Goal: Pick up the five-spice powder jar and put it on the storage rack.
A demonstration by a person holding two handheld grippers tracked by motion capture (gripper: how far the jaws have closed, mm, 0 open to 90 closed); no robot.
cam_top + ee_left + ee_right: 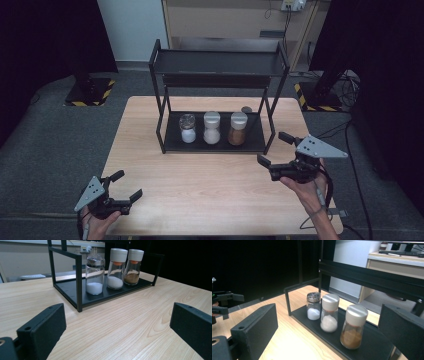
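Left claw (128, 186): held in the person's left hand (97, 223) over the near left corner of the table (210, 195); jaws spread wide, nothing between them. In the left gripper view the two black jaws frame bare wood.
Right claw (274, 148): held in the person's right hand (306, 187) above the right part of the table, just in front of the rack's right front post; jaws wide apart and empty, grey three-cornered plate on top.
Rack (215, 60): black metal frame with two shelves, standing on the far middle of the table; upper shelf bare, lower shelf carries three jars in a row.
Left jar (188, 128): clear glass with a shiny metal cap, white powder in the bottom; upright at the left end of the row.
Middle jar (211, 127): glass with a pale cap, white grains; upright, just beside its neighbours.
Right jar (238, 128): glass with a pale cap, brown powder; upright at the right end of the row, nearest the right claw.
Table: light wood, on a grey floor (45, 150).
Background: pale cabinet (225, 20) behind the rack; dark curtains at both sides.
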